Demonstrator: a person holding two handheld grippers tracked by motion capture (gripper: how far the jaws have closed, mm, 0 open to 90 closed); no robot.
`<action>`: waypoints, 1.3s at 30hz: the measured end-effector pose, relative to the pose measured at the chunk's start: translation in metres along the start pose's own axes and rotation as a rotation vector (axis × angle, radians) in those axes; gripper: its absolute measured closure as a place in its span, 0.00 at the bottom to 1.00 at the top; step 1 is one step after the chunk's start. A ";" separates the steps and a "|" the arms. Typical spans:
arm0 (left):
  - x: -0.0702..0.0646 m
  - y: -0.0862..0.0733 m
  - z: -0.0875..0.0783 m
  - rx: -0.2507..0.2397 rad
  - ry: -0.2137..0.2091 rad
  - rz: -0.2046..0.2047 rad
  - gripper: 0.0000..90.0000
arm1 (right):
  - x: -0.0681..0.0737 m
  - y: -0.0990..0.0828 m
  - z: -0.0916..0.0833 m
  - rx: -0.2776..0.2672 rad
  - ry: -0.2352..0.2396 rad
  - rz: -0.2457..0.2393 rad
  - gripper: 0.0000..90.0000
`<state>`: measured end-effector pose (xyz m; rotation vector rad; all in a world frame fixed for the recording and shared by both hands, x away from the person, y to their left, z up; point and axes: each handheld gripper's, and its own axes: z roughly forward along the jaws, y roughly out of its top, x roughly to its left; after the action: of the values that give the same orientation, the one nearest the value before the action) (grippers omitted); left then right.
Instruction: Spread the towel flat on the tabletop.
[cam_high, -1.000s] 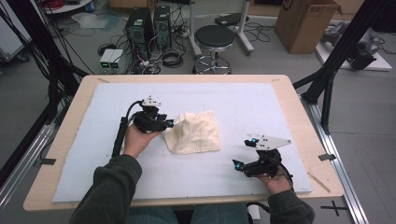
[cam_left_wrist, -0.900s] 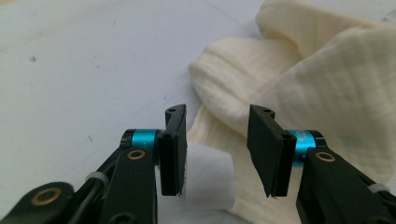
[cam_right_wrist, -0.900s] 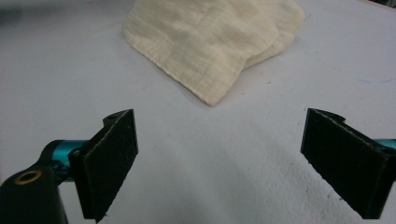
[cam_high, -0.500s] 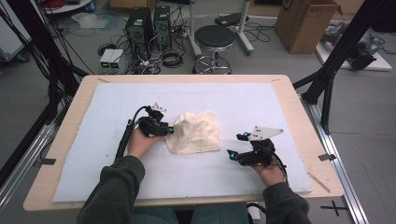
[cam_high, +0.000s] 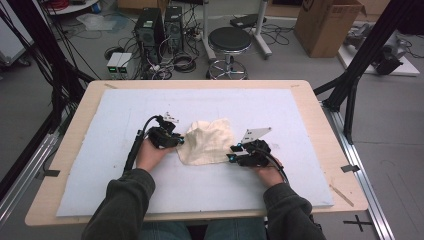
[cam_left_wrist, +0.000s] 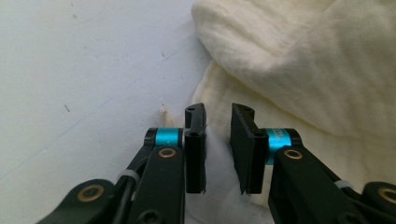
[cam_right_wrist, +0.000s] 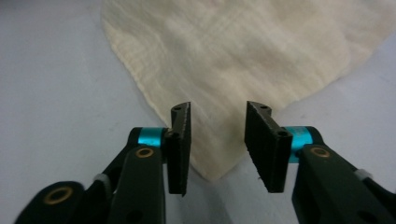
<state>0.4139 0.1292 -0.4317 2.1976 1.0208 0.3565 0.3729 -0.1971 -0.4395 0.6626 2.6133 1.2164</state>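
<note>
- At the left of the high view, the person's left hand (cam_high: 150, 154) brings the left gripper (cam_high: 176, 141) down to the left edge of a crumpled cream cloth (cam_high: 207, 141), low to the surface, seemingly to catch the hem and not the bulk of the fabric.
- In the left gripper view, its jaws have just been closing and stand narrowly apart, a thin fold of cloth (cam_left_wrist: 299, 70) edge between them; the pads do not yet visibly press on it, so no grip shows.
- The cloth lies near the middle of the pale blue mat (cam_high: 280, 107) that covers the wooden table (cam_high: 320, 112), bunched high on its left side and flatter toward the right.
- At the right, the right hand (cam_high: 269, 172) sets the right gripper (cam_high: 231, 156) at the cloth's lower right corner.
- The right gripper view shows that pointed corner (cam_right_wrist: 219, 168) lying flat between jaws that have just been closing yet remain apart, touching nothing.
- With a gripper at each end, the likely aim is to pinch two corners and spread or fold the cloth.
</note>
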 end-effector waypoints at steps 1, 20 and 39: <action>0.000 0.000 0.000 0.004 0.000 0.006 0.86 | 0.000 0.000 0.001 0.010 0.001 0.003 0.73; 0.001 -0.018 -0.024 -0.040 -0.028 -0.008 0.98 | -0.003 -0.003 -0.006 0.014 0.071 0.017 0.97; -0.023 -0.069 -0.098 -0.148 -0.052 0.027 0.99 | 0.025 -0.006 -0.047 0.005 0.081 -0.055 0.97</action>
<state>0.3110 0.1896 -0.4064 2.0789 0.9084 0.3724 0.3327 -0.2206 -0.4132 0.5501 2.6822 1.2462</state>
